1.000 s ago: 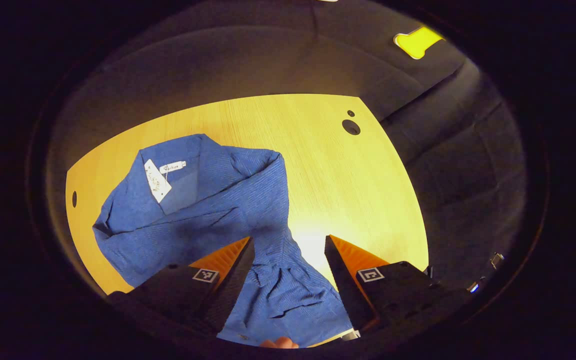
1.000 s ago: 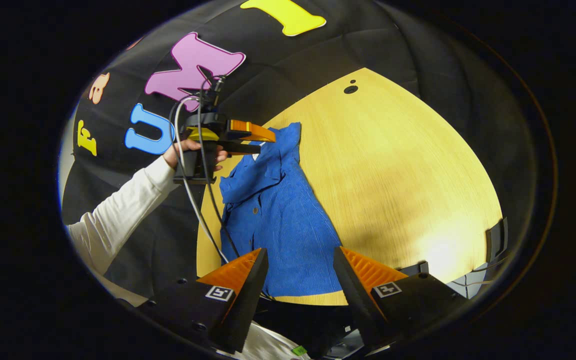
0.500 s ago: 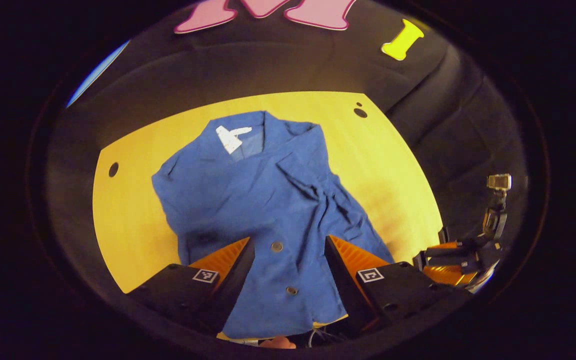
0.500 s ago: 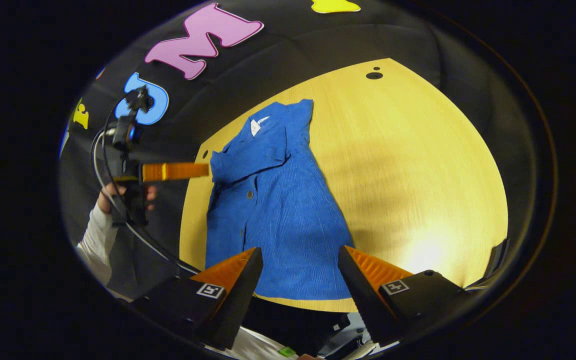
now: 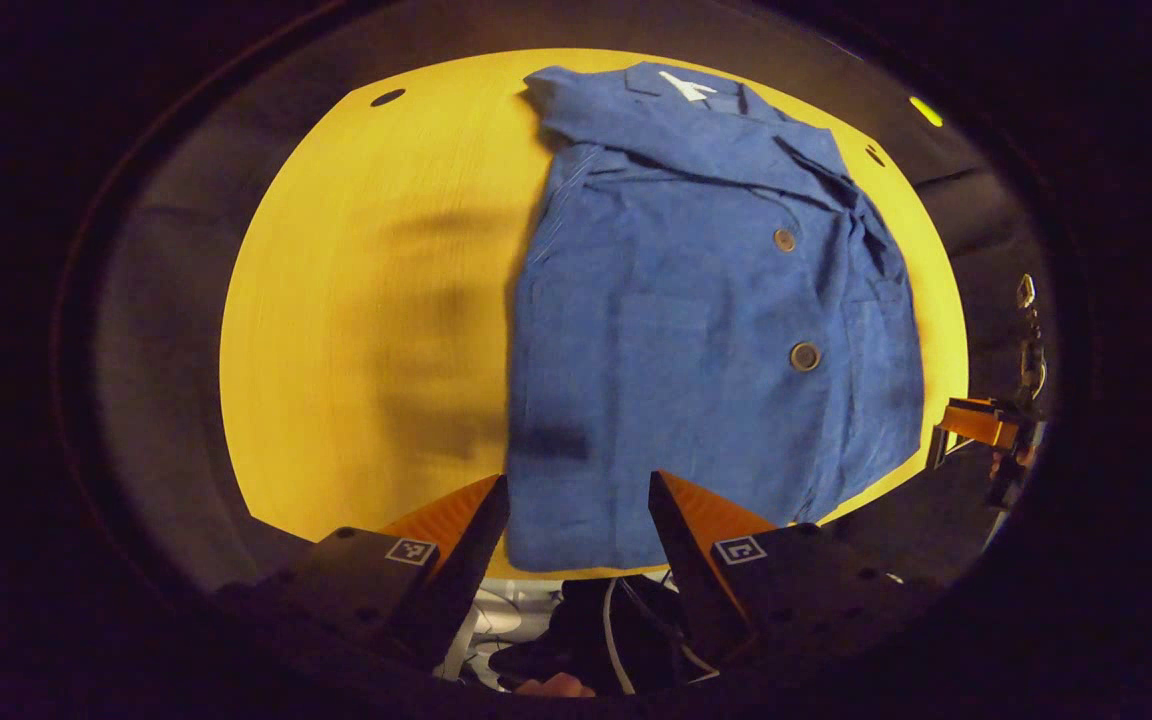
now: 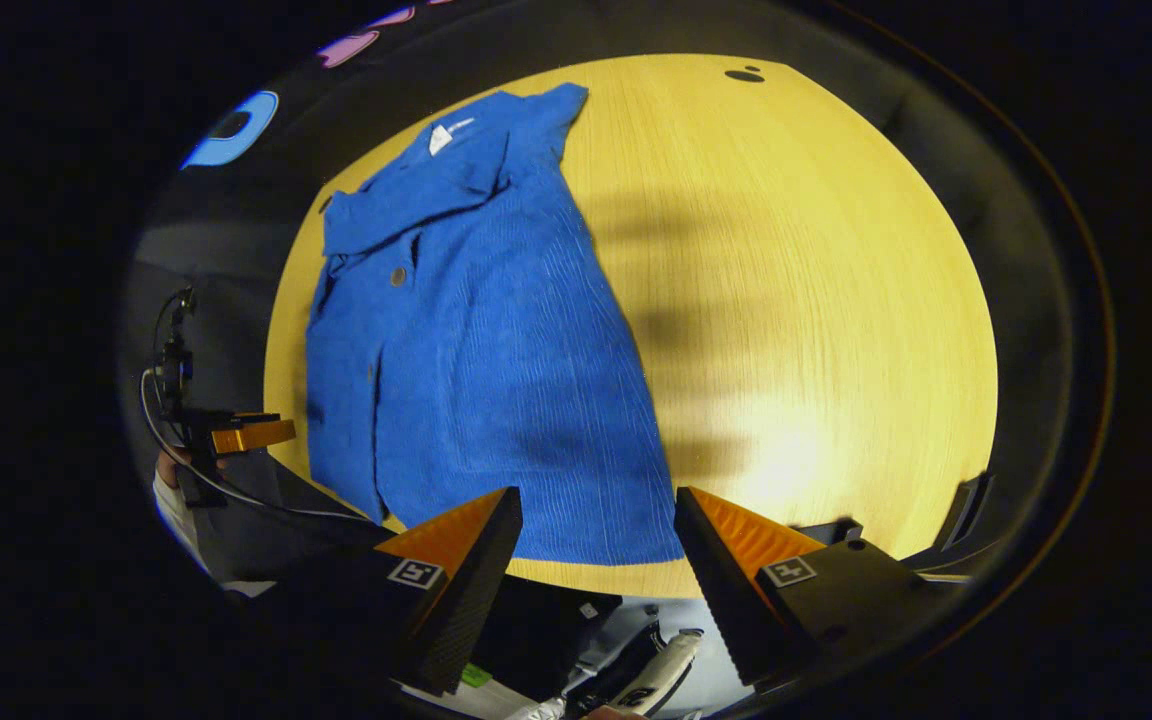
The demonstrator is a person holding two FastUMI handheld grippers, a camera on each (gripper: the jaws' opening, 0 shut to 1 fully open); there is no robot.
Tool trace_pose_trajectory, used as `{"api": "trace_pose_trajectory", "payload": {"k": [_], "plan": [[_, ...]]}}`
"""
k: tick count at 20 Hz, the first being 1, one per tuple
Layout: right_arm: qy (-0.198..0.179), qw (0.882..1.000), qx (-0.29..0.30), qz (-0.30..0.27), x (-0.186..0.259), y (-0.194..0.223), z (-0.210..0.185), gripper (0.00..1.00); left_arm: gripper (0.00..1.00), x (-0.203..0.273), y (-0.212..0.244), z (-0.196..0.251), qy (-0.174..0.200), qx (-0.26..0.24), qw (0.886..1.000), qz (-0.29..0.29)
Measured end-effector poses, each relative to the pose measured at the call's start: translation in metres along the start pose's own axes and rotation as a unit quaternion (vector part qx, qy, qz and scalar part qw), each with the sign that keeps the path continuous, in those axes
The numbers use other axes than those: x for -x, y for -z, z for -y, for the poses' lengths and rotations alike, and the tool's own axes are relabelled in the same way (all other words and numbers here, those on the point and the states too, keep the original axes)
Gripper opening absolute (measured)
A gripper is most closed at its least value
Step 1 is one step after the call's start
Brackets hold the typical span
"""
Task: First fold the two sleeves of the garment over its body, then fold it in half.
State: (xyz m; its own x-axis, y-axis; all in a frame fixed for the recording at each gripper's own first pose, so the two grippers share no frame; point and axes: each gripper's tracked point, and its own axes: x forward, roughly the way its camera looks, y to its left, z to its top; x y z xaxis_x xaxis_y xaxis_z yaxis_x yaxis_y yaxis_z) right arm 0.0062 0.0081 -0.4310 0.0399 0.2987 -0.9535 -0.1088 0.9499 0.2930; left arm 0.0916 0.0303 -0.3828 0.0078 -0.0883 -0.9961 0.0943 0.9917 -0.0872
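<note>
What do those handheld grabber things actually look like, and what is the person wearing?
Each tool has two wedge-shaped ridged fingers on black blocks bearing small square black-and-white markers. In the right gripper view, the far tool trails a cable, held by a white sleeve.

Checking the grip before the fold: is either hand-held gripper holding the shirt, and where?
Nothing is held. The left hand-held gripper and right hand-held gripper are open above the blue shirt.

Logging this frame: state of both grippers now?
Left gripper: open, holding nothing, above the blue garment's hem.
Right gripper: open, holding nothing.
</note>
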Motion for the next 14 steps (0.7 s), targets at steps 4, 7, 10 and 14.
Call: {"api": "trace_pose_trajectory", "payload": {"k": [4,7,10,14], "plan": [[0.030,0.999,-0.006,-0.039,-0.012,0.015,0.008,0.99,0.83,-0.025,0.032,-0.003,0.011,0.015,0.999,-0.044],[0.048,0.998,-0.014,-0.048,-0.016,0.020,0.017,0.99,0.83,-0.038,0.041,-0.006,0.009,0.017,0.998,-0.057],[0.071,0.996,-0.012,-0.055,-0.021,0.026,0.029,0.99,0.83,-0.048,0.048,-0.004,0.005,0.019,0.997,-0.072],[0.094,0.993,-0.001,-0.069,-0.035,0.035,0.044,0.99,0.83,-0.047,0.045,0.001,0.003,0.006,0.998,-0.070]]}}
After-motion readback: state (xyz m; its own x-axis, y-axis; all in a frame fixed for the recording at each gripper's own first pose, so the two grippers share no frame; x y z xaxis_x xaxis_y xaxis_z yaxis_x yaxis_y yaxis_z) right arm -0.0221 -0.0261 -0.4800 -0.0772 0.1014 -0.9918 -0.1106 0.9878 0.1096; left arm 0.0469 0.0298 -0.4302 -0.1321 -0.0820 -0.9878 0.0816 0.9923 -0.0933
